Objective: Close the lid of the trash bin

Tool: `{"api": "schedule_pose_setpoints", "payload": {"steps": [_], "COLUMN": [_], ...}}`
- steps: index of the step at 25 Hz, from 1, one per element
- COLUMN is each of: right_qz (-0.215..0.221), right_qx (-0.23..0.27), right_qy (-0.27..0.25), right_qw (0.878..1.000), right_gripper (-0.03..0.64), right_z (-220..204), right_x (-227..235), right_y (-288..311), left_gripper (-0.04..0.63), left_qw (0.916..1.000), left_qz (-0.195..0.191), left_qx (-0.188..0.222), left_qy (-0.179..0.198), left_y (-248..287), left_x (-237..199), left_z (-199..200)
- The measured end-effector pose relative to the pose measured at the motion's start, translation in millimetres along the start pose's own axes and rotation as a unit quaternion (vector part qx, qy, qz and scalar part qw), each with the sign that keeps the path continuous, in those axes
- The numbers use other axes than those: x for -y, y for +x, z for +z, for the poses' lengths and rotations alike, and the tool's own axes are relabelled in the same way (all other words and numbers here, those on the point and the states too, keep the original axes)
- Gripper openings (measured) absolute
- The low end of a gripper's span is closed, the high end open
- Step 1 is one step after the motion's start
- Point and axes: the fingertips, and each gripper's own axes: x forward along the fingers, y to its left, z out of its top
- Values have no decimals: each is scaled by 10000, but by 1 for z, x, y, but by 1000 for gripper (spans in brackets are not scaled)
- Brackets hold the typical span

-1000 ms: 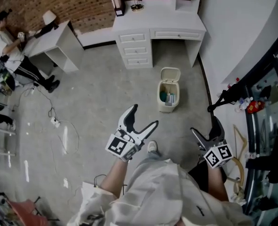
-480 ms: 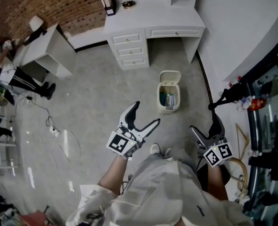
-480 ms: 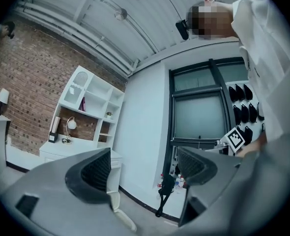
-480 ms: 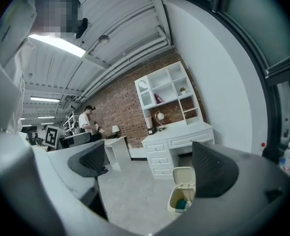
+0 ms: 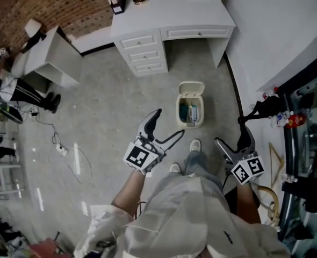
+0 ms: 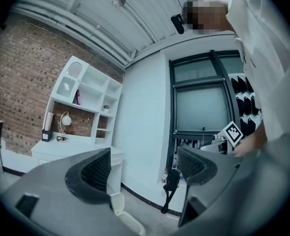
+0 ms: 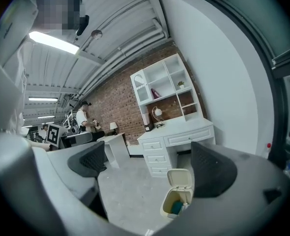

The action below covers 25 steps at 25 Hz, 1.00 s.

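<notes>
A small cream trash bin [image 5: 191, 113] stands on the concrete floor in front of the white desk. Its lid [image 5: 192, 88] is flipped up and back, and blue and white rubbish shows inside. My left gripper [image 5: 168, 125] is open, held just left of and nearer than the bin, not touching it. My right gripper [image 5: 232, 141] is open too, to the bin's right and nearer. In the right gripper view the bin [image 7: 177, 200] and its raised lid [image 7: 180, 179] sit low between the open jaws. In the left gripper view the lid [image 6: 117, 203] shows at the bottom.
A white desk with drawers [image 5: 148, 52] stands behind the bin against a brick wall. A smaller white table [image 5: 51, 58] and a person [image 5: 8, 85] are far left. Cables and a power strip [image 5: 62, 149] lie on the floor. A black stand [image 5: 255, 112] leans by the right wall.
I have stepped forward: one shoe now shows near the bin, and both grippers are closer to it. Both stay open.
</notes>
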Motion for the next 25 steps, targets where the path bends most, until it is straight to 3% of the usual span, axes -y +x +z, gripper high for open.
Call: {"api": "schedule_pose_setpoints", "payload": {"steps": [8,16,25], "right_qz": [290,731,663], "right_qx": [-370,-786,-1154], "right_qy": [-46,-249,-417], "right_qw": [9989,9939,9902], "right_gripper": [548,526,520], "right_z": [-6,-30,-91], "right_x": [88,147,201], "right_y": [70,139,216], "left_gripper": [431,431,431], "left_qw": [9992,9963,9933], "left_qz": [262,635,640], "left_qx": [-301,-549,-946], "left_qy": [37,200,153], "left_y": [92,146,189], "left_x": [-45,-85,-161], "left_z": [-35,-68,-163]}}
